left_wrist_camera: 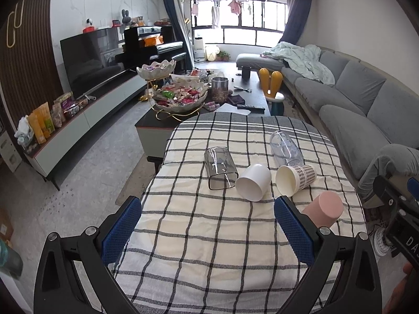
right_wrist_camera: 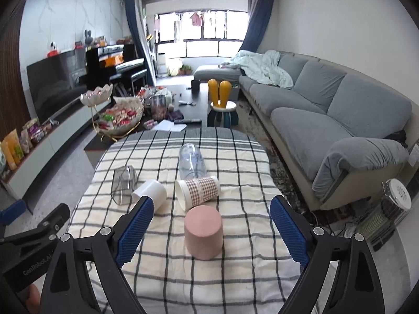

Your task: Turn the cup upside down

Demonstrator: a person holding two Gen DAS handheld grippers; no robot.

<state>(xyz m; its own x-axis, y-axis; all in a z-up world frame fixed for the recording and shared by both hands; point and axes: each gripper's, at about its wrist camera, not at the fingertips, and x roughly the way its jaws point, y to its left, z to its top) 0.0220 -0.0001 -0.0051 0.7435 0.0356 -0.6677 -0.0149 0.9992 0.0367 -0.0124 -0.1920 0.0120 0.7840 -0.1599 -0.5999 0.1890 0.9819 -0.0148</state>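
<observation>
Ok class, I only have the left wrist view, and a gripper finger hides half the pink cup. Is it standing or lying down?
Observer: Standing. The pink cup rests mouth down on the cloth, with its closed base up.
Operator: Is the right gripper holding it?
Observer: No. The right gripper is open, and the cup sits ahead of it, touching neither finger.

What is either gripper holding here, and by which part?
Nothing is held. The left gripper and right gripper are both open with empty fingers above the checked cloth; the pink cup stands upside down, untouched.
</observation>
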